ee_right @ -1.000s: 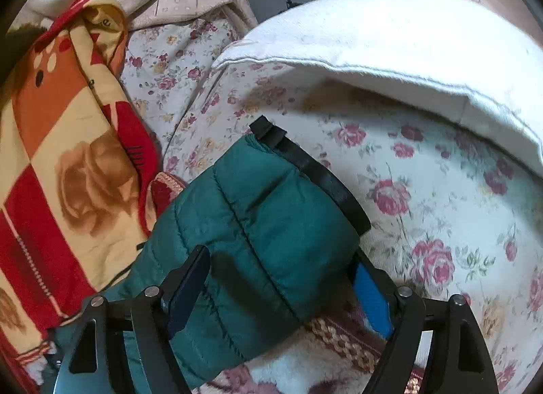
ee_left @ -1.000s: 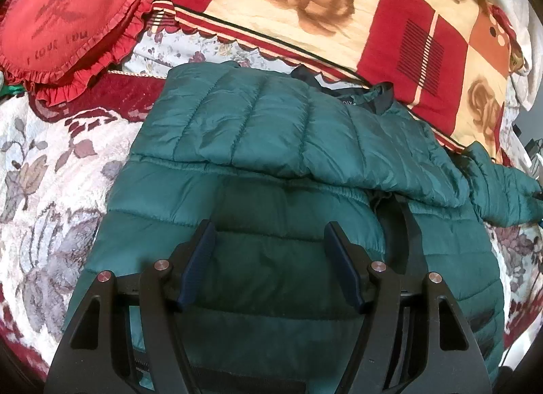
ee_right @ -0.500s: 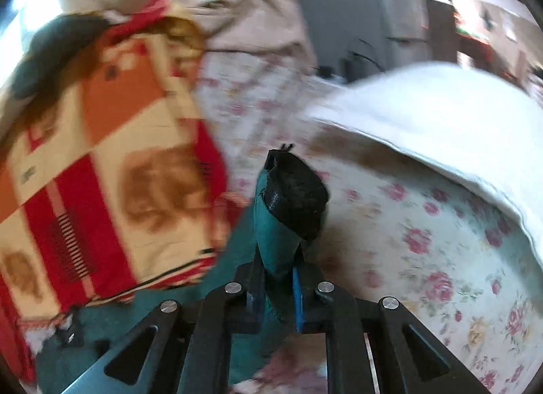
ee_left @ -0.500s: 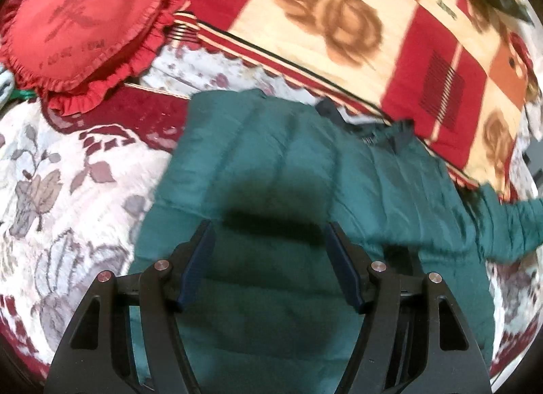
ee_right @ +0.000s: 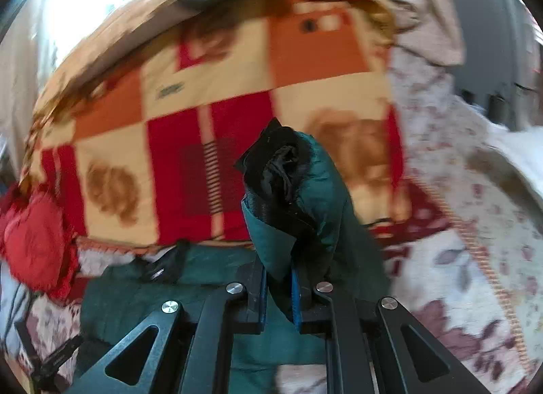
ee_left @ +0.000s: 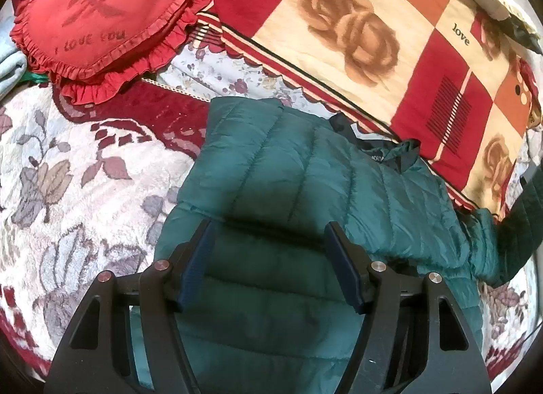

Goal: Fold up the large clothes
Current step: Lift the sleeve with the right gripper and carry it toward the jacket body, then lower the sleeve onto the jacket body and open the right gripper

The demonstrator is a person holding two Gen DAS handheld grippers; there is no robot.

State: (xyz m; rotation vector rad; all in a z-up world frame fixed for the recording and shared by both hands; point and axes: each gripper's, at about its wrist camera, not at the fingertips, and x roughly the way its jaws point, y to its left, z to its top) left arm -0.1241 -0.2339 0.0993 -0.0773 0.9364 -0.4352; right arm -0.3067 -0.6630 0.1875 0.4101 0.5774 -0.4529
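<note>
Two grippers work a green puffer jacket spread on the floral bedspread. Nearest, the left gripper hangs over the jacket's body with its fingers spread wide and nothing between them. The right gripper has its fingers pinched tight on the sleeve, the black cuff standing above them. Beyond lie a checked rose blanket and a red heart pillow. Judging by this, the sleeve fold is under way; next the right gripper should carry the sleeve across the jacket's body and let go.
</note>
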